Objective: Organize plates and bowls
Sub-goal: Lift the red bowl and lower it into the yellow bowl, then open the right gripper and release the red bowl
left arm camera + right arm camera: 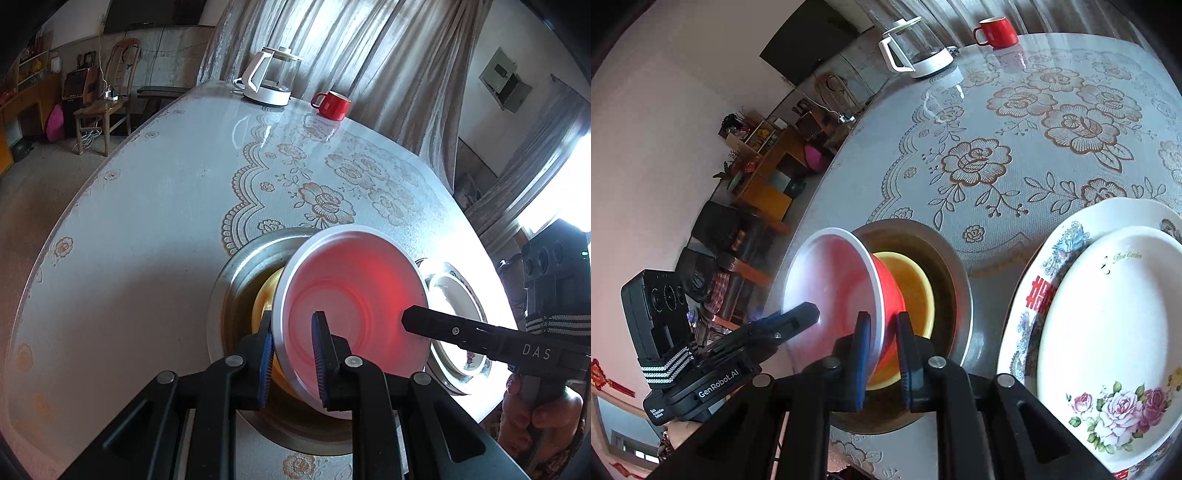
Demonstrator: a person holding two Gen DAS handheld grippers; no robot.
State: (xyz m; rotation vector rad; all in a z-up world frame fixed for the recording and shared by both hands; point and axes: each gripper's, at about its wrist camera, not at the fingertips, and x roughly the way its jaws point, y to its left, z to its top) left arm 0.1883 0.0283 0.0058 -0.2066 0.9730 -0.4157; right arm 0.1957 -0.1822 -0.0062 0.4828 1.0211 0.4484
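The left gripper is showing black plastic linkage arms with round silver screws at the joints, and its two fingers are wearing blue ribbed pads. In the right wrist view its body is carrying white lettering "GenRobot.AI", a small white label, and a black camera block strapped with a black-and-white striped band. The right gripper is looking the same: black arms, silver screws, dark blue pads. In the left wrist view its long black finger is bearing the letters "DAS", and bare skin of the right hand is showing below.
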